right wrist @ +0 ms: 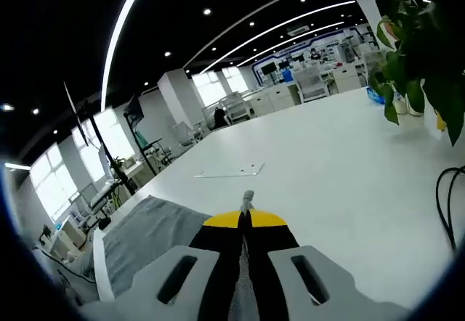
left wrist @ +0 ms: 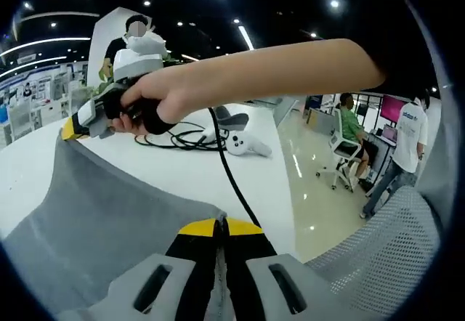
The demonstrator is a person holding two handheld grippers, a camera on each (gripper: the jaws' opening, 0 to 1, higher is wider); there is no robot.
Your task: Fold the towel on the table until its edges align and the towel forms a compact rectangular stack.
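Note:
The grey towel (left wrist: 109, 212) hangs stretched between both grippers above the white table (left wrist: 182, 172). In the left gripper view my left gripper (left wrist: 221, 225) is shut on one towel edge at the bottom. My right gripper (left wrist: 70, 127), held by a hand at the upper left, pinches the far corner. In the right gripper view the right gripper (right wrist: 244, 218) is shut, with a small tip of towel poking out past its yellow jaws. The rest of the towel (right wrist: 145, 237) drapes down to the left over the table (right wrist: 327, 168).
A black cable (left wrist: 190, 141) and a white controller (left wrist: 251, 145) lie on the table behind the arm. A mesh chair back (left wrist: 385, 241) stands at the right, with people beyond it. A potted plant (right wrist: 407, 59), a cable (right wrist: 445, 197) and a thin flat sheet (right wrist: 229, 172) sit on the table.

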